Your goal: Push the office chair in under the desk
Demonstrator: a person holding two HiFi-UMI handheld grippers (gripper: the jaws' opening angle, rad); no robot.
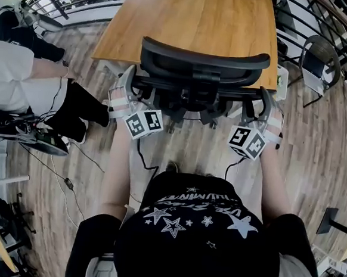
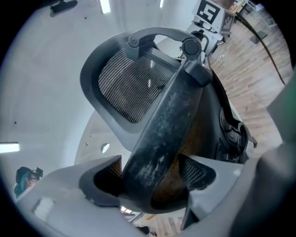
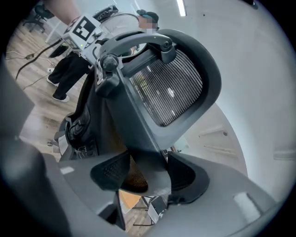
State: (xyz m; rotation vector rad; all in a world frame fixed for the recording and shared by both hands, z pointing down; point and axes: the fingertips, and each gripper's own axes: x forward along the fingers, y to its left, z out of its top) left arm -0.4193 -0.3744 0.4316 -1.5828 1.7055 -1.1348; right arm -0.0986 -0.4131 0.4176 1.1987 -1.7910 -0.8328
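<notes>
Black struts of the office chair (image 2: 157, 125), one clamped in my left gripper (image 2: 152, 183) and one in my right gripper (image 3: 143, 178), show close only in the gripper views, whereas the head view alone shows the chair's back at upper mid-frame by the near edge of the wooden desk (image 1: 195, 17).

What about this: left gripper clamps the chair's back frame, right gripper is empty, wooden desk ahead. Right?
No: the right gripper is not empty. The right gripper view shows its jaws clamped on the chair's back frame too. The rest holds.
</notes>
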